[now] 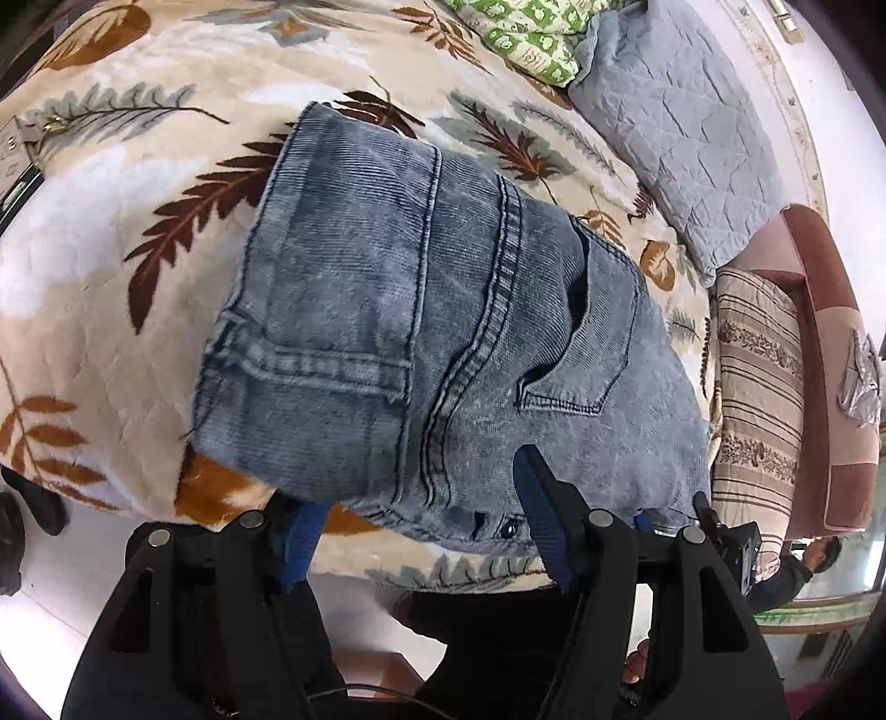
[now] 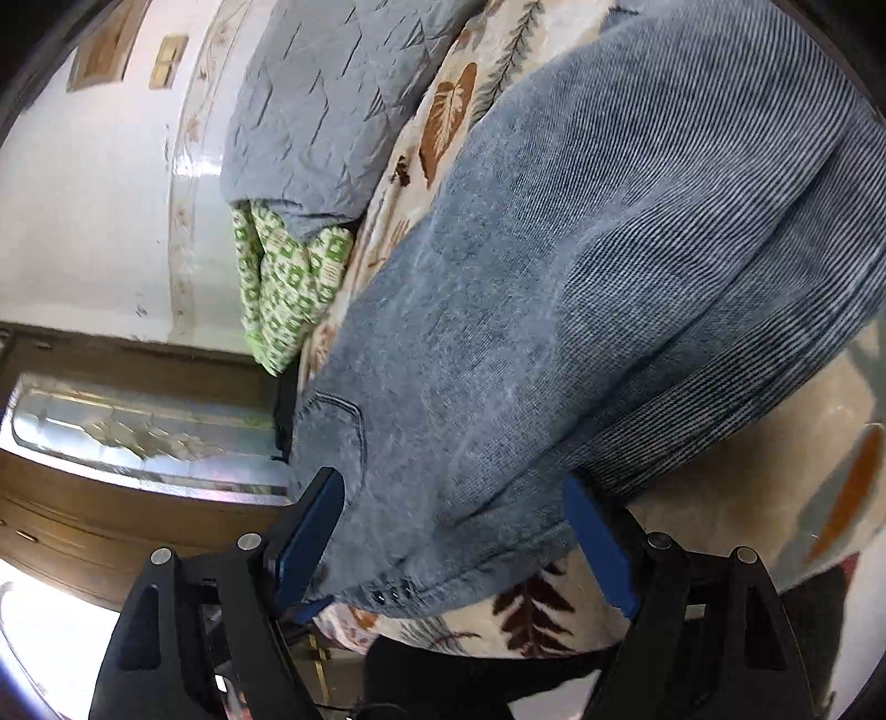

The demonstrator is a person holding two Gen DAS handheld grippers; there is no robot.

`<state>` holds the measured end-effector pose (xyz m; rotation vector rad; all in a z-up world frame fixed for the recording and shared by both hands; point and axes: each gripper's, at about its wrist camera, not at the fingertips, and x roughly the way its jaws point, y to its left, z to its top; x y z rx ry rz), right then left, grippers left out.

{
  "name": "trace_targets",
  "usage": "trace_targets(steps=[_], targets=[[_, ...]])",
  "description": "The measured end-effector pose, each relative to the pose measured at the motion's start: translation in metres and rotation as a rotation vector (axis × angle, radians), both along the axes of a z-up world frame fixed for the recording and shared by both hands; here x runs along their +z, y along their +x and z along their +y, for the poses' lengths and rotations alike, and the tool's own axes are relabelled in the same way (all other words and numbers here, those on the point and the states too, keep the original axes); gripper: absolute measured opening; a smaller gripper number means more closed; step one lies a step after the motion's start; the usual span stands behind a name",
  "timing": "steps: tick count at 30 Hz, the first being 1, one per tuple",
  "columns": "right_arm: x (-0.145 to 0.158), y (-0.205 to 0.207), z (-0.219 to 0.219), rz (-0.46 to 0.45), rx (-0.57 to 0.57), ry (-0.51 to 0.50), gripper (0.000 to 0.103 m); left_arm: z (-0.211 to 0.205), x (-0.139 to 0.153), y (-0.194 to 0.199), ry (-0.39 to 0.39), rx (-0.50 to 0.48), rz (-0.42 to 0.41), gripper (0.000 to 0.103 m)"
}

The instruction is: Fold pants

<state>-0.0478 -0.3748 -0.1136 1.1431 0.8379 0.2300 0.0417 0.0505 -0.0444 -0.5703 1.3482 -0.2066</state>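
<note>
While the folded pants (image 1: 421,332) lie on the leaf-print blanket (image 1: 138,232), both grippers stand apart at their near edge: left gripper (image 1: 421,515), right gripper (image 2: 459,531). Behind lie one grey quilt (image 1: 681,127) and one green cloth (image 1: 526,33).

Left gripper (image 1: 421,515) left fingertip: hidden under pants (image 1: 443,310) edge.
Pants far end, right wrist view: cut off at top and right edges.
Blanket (image 1: 138,232) beneath pants: covered.
Green patterned cloth (image 1: 520,33): cropped by top edge.
</note>
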Motion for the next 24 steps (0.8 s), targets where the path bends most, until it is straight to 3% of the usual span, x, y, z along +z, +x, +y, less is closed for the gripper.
trace_targets(steps=[10,14,16,18,19,20,22,24], targets=[[0.006,0.008,-0.002,-0.091,-0.053,0.048,0.079,0.002,-0.004,0.010,-0.048,0.039,0.031,0.064],[0.006,0.013,0.002,-0.073,-0.037,0.010,0.078,0.001,-0.007,0.012,-0.038,0.041,0.037,0.064],[-0.001,0.018,0.007,-0.052,-0.012,-0.002,0.065,-0.003,-0.009,0.013,-0.021,0.037,0.035,0.064],[-0.007,0.022,0.010,-0.017,0.007,-0.033,0.033,-0.006,-0.009,0.015,-0.009,0.032,0.029,0.063],[-0.012,0.024,0.011,0.010,0.009,-0.052,0.024,-0.007,-0.008,0.016,0.003,0.031,0.020,0.060],[-0.014,0.025,0.010,0.024,0.002,-0.061,0.007,-0.008,-0.005,0.017,0.012,0.034,0.013,0.043],[-0.012,0.024,0.008,0.009,-0.002,-0.055,0.005,-0.007,0.002,0.019,0.031,0.034,-0.006,0.017],[-0.001,0.018,0.007,-0.030,0.007,-0.071,0.004,-0.002,0.012,0.017,0.030,0.040,-0.043,0.011]])
